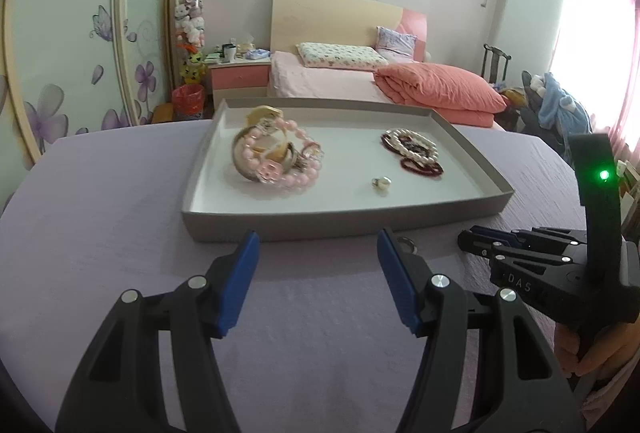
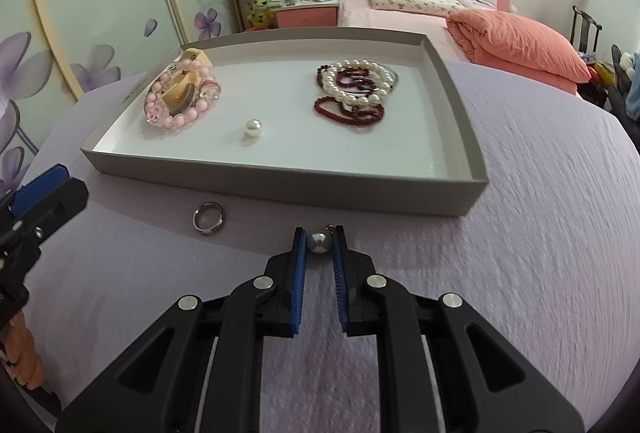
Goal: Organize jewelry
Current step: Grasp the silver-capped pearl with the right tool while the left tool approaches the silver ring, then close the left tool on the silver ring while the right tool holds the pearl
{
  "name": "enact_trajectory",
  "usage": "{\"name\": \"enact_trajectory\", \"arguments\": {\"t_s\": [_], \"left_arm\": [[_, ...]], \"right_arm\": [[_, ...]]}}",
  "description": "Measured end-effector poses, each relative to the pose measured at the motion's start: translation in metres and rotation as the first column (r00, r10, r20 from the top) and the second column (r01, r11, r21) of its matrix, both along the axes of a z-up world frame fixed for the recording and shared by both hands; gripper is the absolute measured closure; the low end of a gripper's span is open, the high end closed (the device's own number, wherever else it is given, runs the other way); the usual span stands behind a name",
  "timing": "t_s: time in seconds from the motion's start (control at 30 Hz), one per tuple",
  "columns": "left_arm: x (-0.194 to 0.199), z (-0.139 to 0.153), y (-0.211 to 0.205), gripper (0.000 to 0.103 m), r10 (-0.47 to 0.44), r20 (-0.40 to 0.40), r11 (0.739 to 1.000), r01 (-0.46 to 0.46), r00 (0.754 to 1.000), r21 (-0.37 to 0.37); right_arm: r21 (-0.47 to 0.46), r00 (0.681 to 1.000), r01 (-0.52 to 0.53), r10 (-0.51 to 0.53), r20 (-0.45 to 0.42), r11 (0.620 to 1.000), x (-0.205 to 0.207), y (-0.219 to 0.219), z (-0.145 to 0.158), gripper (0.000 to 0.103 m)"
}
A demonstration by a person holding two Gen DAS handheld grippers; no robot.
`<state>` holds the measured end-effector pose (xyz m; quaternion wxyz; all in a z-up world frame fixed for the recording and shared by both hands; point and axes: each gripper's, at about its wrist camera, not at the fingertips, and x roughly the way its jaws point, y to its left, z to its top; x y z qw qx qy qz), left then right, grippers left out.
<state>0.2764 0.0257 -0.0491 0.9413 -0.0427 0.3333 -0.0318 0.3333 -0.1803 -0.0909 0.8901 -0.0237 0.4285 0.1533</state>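
A shallow grey tray (image 2: 280, 179) (image 1: 320, 225) sits on the lilac tablecloth. Inside it lie a pink bead bracelet heaped with bangles (image 2: 180, 93) (image 1: 276, 153), a white pearl string over dark red beads (image 2: 356, 89) (image 1: 414, 151), and a loose pearl earring (image 2: 253, 127) (image 1: 381, 183). In front of the tray, a silver ring (image 2: 209, 218) (image 1: 407, 243) rests on the cloth. My right gripper (image 2: 320, 243) (image 1: 468, 239) is shut on a grey pearl earring (image 2: 319, 241) just before the tray's near wall. My left gripper (image 1: 316, 249) stands open over the cloth with nothing between its fingers.
Behind the table are a bed with a coral duvet (image 1: 436, 89), a pink nightstand (image 1: 238, 73) and a wardrobe with flower decals (image 1: 52, 65). A hand (image 1: 600, 349) grips the right tool's handle.
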Motion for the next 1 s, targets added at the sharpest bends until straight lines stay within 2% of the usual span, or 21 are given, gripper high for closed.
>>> {"name": "enact_trajectory", "arguments": {"t_s": [0.2, 0.5, 0.67, 1.0], "left_arm": [[0.004, -0.006, -0.017, 0.042, -0.038, -0.023, 0.999, 0.038, 0.999, -0.003], [0.029, -0.028, -0.055, 0.044, -0.083, -0.148, 0.997, 0.083, 0.985, -0.003], [0.045, -0.036, -0.066, 0.055, -0.077, -0.195, 0.997, 0.08, 0.978, 0.005], [0.055, -0.037, -0.078, 0.078, -0.058, -0.206, 0.996, 0.069, 0.977, 0.05]], "right_arm": [[0.027, 1.0, 0.023, -0.023, 0.014, 0.999, -0.005, -0.01, 0.002, 0.089], [0.08, 0.998, 0.057, -0.059, 0.023, 0.995, -0.011, -0.029, 0.007, 0.089], [0.102, 0.997, 0.064, -0.067, 0.025, 0.993, -0.013, -0.036, 0.009, 0.089], [0.116, 0.998, 0.062, -0.066, 0.025, 0.991, -0.013, -0.041, 0.009, 0.089]]}}
